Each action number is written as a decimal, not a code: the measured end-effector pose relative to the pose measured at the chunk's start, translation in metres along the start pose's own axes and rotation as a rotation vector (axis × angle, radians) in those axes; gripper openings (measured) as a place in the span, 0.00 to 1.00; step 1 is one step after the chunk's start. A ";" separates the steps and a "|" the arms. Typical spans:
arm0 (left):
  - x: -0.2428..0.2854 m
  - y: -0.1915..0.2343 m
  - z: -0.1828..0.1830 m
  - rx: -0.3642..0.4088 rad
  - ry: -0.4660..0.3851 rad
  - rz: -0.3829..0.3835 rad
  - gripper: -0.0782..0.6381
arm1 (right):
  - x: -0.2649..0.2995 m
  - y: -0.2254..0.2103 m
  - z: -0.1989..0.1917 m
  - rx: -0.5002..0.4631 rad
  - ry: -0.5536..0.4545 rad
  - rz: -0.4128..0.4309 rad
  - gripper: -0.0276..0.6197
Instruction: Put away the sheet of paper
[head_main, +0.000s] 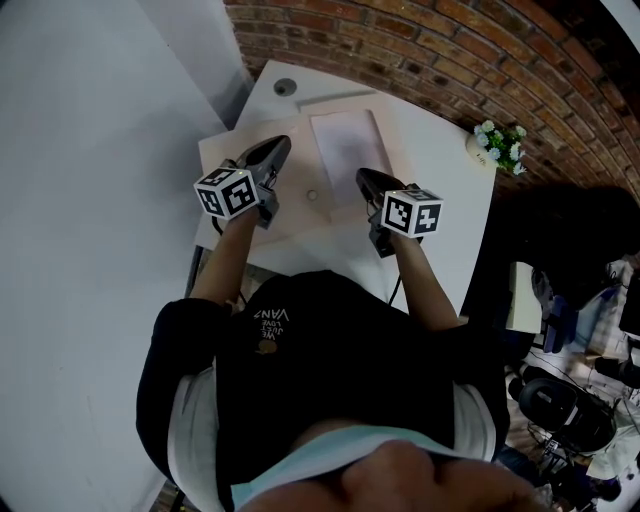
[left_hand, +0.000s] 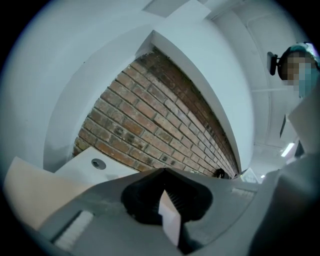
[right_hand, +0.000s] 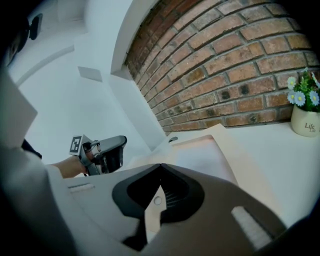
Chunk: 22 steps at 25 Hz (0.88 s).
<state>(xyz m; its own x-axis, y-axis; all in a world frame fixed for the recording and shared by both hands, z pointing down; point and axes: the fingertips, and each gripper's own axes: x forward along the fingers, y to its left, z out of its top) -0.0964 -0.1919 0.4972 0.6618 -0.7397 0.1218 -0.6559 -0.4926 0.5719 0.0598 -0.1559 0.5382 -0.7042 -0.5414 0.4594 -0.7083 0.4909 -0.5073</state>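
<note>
Head view, looking steeply down: a paper (head_main: 347, 150) lies flat on an open beige folder (head_main: 320, 228) on a white desk (head_main: 445, 170) by a brick wall (head_main: 420, 40). The left hand-held gripper (head_main: 282, 146) hovers over the folder just left of the paper; the right hand-held gripper (head_main: 363, 178) sits at the paper's near edge. Both have their jaws closed. Only the left gripper view shows a pale sliver (left_hand: 169, 217) in the slit between its jaws, perhaps a pinched thin edge; of what, I cannot tell. Only the right gripper view shows a beige strip (right_hand: 150, 222) with a round stud (right_hand: 157, 201) in its own slit, pinched or merely lying behind, unclear; it also shows the left hand-held gripper side on, raised clear of the folder, a height the head view hides. The head view alone gives the whole paper. Risk, as I judge it: a thin edge could slip from the closed jaws, or a lifted folder could tip the loose paper off onto the desk.
</note>
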 end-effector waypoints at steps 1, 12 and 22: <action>-0.003 -0.003 0.000 0.007 -0.007 -0.001 0.11 | 0.000 0.002 0.001 -0.008 -0.008 0.000 0.04; -0.032 -0.049 0.008 0.073 -0.075 -0.010 0.11 | -0.023 0.024 0.018 -0.079 -0.128 0.035 0.04; -0.056 -0.079 0.006 0.135 -0.136 0.021 0.11 | -0.041 0.034 0.012 -0.115 -0.151 0.064 0.04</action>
<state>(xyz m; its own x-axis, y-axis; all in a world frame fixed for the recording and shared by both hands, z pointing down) -0.0839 -0.1139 0.4402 0.5981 -0.8012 0.0165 -0.7178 -0.5265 0.4556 0.0658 -0.1249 0.4935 -0.7384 -0.5991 0.3097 -0.6697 0.5971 -0.4415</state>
